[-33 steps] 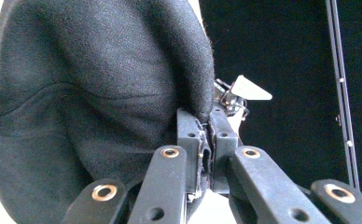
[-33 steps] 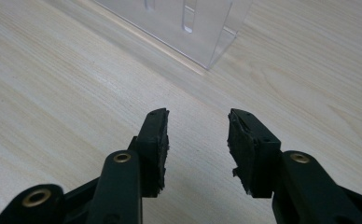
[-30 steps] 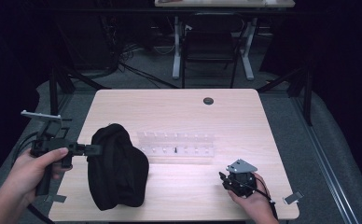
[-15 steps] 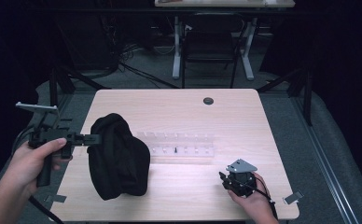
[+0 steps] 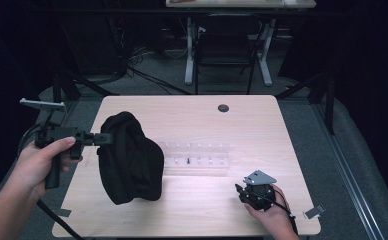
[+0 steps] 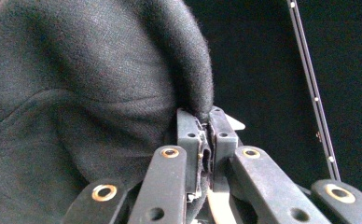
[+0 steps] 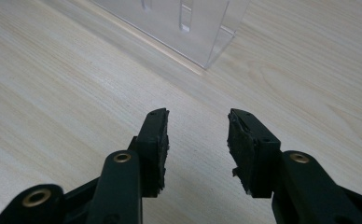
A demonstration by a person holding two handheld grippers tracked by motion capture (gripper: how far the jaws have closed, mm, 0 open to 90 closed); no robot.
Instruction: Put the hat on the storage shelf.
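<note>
Black fabric (image 5: 131, 159), a soft knitted or fleece piece that could be a hat or a bag, is hanging from my left gripper (image 5: 103, 138), whose jaws are clamping tight on a fold at its upper edge. In the left gripper view the cloth (image 6: 76, 107) is bulging up and over the pinched jaw tips of that gripper (image 6: 206, 122), its fuzzy rim curling right above them. From the high view, I am holding it over the left part of the light wooden table (image 5: 192, 210), with its lower end reaching down toward the tabletop; whether it is touching the wood I cannot tell. My left hand (image 5: 39, 162) is wrapping the gripper's handle beyond the table's left edge. Just beside the fabric, toward the middle of the table, a clear plastic rack (image 5: 197, 157) is lying flat. My right gripper (image 5: 242, 192) is resting near the front right of the table, and in the right gripper view its jaws are standing apart with nothing between them, pointing over bare wood toward a corner of the clear rack (image 7: 184, 28).
</note>
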